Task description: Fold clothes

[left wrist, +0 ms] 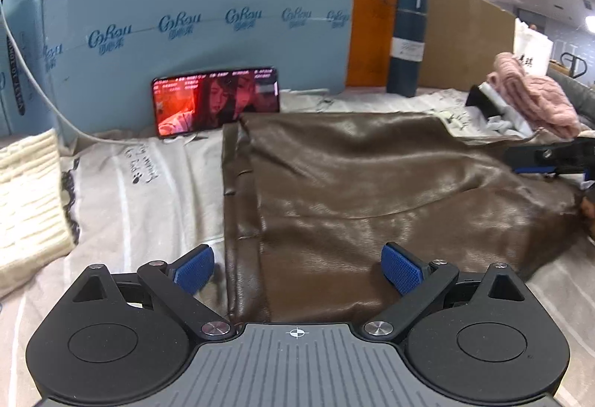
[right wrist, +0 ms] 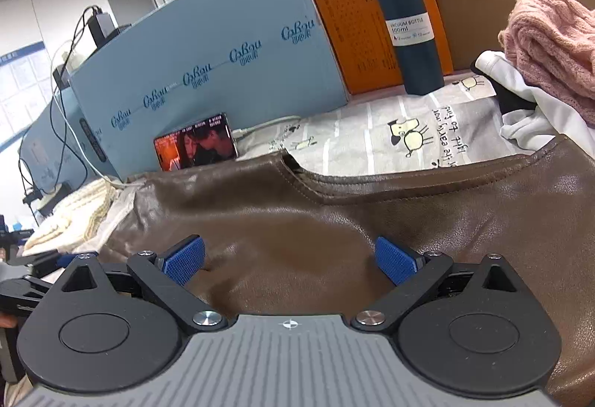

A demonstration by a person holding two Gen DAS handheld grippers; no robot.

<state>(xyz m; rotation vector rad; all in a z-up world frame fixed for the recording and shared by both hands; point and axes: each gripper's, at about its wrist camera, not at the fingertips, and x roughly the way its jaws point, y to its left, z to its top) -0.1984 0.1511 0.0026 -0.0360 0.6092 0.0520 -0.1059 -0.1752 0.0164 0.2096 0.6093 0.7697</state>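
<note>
A brown leather garment (left wrist: pixel 372 191) lies spread flat on the printed sheet (left wrist: pixel 148 191); it also fills the right wrist view (right wrist: pixel 334 221). My left gripper (left wrist: pixel 297 267) is open, its blue pads either side of the garment's near left hem, just above it. My right gripper (right wrist: pixel 290 260) is open over the garment's surface, holding nothing. The right gripper also shows at the far right of the left wrist view (left wrist: pixel 550 157), at the garment's right edge.
A phone (left wrist: pixel 215 102) leans on a blue foam board (left wrist: pixel 193 16) at the back. A dark vacuum bottle (left wrist: pixel 407 42) stands by an orange panel. A cream knit (left wrist: pixel 29 198) lies left; a pink knit (left wrist: pixel 531 94) on white cloth lies right. A cable (left wrist: pixel 41 90) hangs left.
</note>
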